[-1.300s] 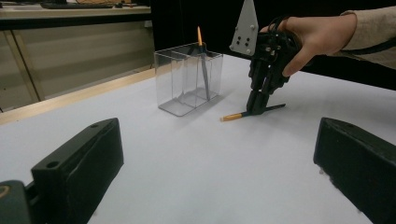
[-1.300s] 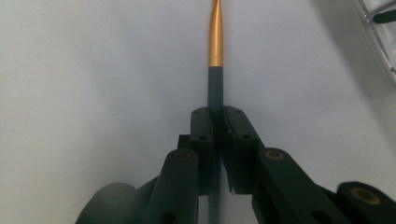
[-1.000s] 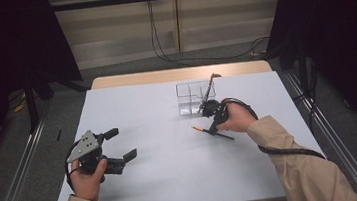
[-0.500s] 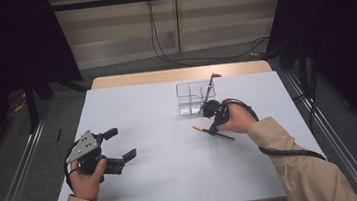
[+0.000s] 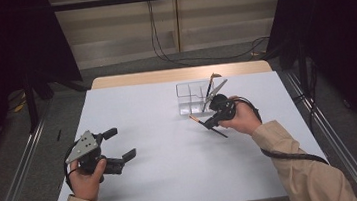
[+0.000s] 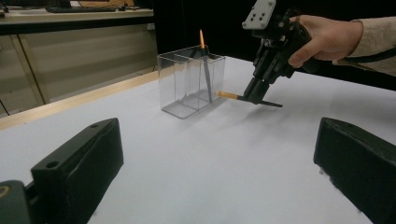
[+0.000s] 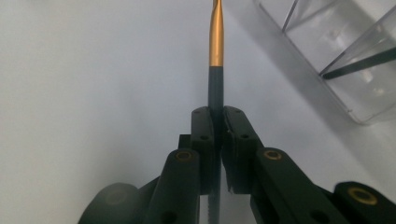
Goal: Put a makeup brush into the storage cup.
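My right gripper (image 5: pixel 212 121) is shut on a thin dark pen with an orange end (image 5: pixel 196 120), held just above the white table (image 5: pixel 175 181), close to a clear divided box (image 5: pixel 190 99). In the right gripper view the pads (image 7: pixel 204 128) squeeze the pen (image 7: pixel 216 46), whose orange end points away. A second dark pen (image 5: pixel 210 88) leans inside the box. The left gripper view shows the box (image 6: pixel 187 84), the leaning pen (image 6: pixel 206 74) and the right gripper (image 6: pixel 258 93) with its pen (image 6: pixel 229 96). My left gripper (image 5: pixel 120 144) rests open at the table's front left, nothing between its fingers (image 6: pixel 79 158).
The table's wooden back edge (image 5: pixel 179 74) lies just behind the box. Metal rails (image 5: pixel 13 173) run along the floor on both sides. A cable (image 5: pixel 288 155) trails from the right gripper over the sleeve.
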Tool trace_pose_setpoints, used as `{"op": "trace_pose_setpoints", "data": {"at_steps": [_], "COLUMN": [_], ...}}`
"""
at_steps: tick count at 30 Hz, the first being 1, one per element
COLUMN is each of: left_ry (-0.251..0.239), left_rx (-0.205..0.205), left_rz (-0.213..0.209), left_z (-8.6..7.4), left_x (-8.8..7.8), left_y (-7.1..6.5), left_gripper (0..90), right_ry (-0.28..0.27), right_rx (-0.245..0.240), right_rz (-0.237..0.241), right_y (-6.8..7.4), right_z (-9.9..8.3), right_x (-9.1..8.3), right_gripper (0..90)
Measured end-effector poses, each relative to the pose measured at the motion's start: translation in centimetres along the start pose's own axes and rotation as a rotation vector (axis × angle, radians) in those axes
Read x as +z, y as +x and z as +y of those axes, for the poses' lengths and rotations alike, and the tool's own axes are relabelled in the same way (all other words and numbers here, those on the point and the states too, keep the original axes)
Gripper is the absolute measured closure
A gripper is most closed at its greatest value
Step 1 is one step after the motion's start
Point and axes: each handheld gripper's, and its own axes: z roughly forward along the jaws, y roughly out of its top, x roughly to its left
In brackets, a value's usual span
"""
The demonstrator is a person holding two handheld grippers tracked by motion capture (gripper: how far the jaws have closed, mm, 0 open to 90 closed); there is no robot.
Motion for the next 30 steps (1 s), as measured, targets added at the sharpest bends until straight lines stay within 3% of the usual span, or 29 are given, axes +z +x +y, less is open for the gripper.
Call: {"op": "trace_pose_setpoints", "data": {"at_steps": [11, 22, 30], "left_ry": [-0.001, -0.004, 0.000], "left_rx": [0.001, -0.001, 0.003], "left_rz": [0.005, 0.002, 0.005], "left_z": [0.0, 0.1, 0.1], "left_x": [-0.1, -0.1, -0.1], "left_y": [0.0, 0.0, 0.0], "left_gripper": [1.3, 1.3, 1.3], "right_ry": [-0.249, -0.453, -0.580], "right_rx": [0.049, 0.103, 0.110], "right_rz": [0.009, 0.043, 0.030], "right_y": [-0.4, -0.7, -0.8], "right_z": [-0.6, -1.4, -1.8], "right_x": [-2.0, -3.1, -3.7], "right_gripper": [83.8, 83.8, 83.8]}}
